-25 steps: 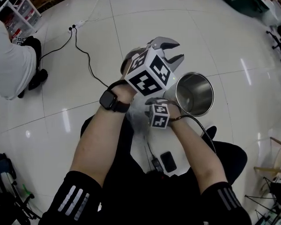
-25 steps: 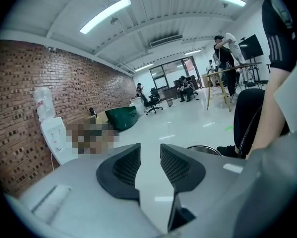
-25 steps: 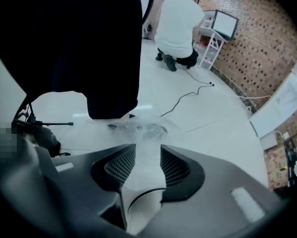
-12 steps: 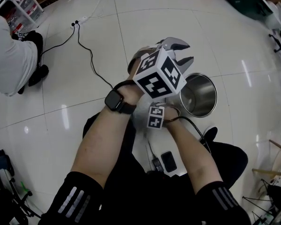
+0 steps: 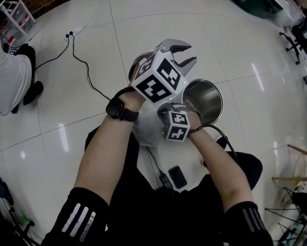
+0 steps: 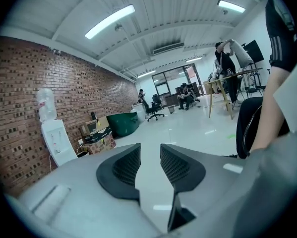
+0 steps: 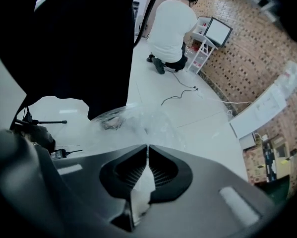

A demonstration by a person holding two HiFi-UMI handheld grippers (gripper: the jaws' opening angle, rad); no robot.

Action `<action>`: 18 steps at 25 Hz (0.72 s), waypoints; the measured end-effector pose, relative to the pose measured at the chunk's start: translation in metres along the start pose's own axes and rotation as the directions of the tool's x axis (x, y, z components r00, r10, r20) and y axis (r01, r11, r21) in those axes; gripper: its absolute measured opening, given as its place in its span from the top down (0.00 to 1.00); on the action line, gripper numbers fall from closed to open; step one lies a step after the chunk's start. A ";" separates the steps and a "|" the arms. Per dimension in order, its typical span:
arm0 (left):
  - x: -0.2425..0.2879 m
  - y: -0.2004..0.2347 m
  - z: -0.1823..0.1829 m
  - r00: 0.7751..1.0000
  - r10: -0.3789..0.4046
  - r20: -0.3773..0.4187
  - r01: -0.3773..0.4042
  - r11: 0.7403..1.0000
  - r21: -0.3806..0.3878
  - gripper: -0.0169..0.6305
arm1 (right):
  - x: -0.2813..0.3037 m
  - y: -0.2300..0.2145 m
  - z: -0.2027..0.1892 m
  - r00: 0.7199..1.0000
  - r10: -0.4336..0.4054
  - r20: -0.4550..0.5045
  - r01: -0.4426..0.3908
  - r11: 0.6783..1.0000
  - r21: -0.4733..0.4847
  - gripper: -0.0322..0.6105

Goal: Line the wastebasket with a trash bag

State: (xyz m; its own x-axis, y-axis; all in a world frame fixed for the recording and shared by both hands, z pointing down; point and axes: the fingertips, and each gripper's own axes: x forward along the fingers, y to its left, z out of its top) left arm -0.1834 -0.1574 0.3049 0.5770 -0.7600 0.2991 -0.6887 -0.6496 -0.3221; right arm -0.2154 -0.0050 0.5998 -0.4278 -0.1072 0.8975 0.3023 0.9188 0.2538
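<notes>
the trash bag point(image 5: 146, 132) shows only partly, hidden between the person's arms point(image 5: 107, 152).

Shiny metal wastebasket point(image 5: 207, 97), clear crinkly plastic trash bag point(image 7: 153, 123) — glossy tiled floor point(image 5: 66, 111).

it was an open-plan office or lab floor: a long brick wall point(image 6: 29, 83), strip lights point(image 6: 110, 21) on a ribbed ceiling, glossy white floor tiles point(image 5: 158, 19), rolling office chairs point(image 6: 152, 110), a tall desk point(image 6: 227, 78), a water dispenser point(image 6: 56, 138) and a monitor point(image 7: 218, 31) by the wall.
</notes>
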 end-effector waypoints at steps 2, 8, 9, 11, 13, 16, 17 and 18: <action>-0.001 0.008 0.002 0.999 0.034 0.010 -0.034 0.999 -0.010 0.79 | -0.035 -0.023 -0.004 0.998 -0.063 0.022 0.063 0.998 0.019 0.92; -0.004 0.029 0.005 0.990 0.136 0.046 -0.132 0.988 -0.074 0.79 | -0.135 -0.077 -0.051 0.973 -0.229 0.024 0.224 0.968 0.117 0.92; -0.004 0.030 0.004 0.989 0.144 0.043 -0.141 0.987 -0.076 0.79 | -0.148 -0.082 -0.062 0.969 -0.248 0.016 0.244 0.960 0.134 0.92; -0.002 0.030 0.002 0.988 0.148 0.035 -0.145 0.987 -0.076 0.79 | -0.170 -0.089 -0.087 0.960 -0.278 -0.008 0.275 0.945 0.176 0.92; 0.002 0.027 0.000 0.990 0.140 0.025 -0.138 0.988 -0.071 0.79 | -0.184 -0.093 -0.115 0.954 -0.296 -0.041 0.297 0.929 0.222 0.92; 0.012 0.019 -0.005 0.993 0.117 -0.002 -0.117 0.992 -0.054 0.79 | -0.187 -0.092 -0.161 0.952 -0.292 -0.095 0.307 0.902 0.305 0.92; 0.016 0.016 -0.006 0.994 0.107 -0.012 -0.108 0.993 -0.046 0.79 | -0.183 -0.090 -0.176 0.954 -0.279 -0.109 0.300 0.893 0.337 0.92; 0.020 0.012 -0.008 0.995 0.097 -0.020 -0.098 0.994 -0.038 0.79 | -0.177 -0.086 -0.190 0.958 -0.261 -0.120 0.287 0.884 0.368 0.92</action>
State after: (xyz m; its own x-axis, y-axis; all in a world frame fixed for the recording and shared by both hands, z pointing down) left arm -0.1836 -0.1799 0.3137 0.4982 -0.8190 0.2845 -0.7583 -0.5707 -0.3151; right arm -0.0040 -0.1373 0.4877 -0.3862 -0.3882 0.8367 -0.1692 0.9215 0.3494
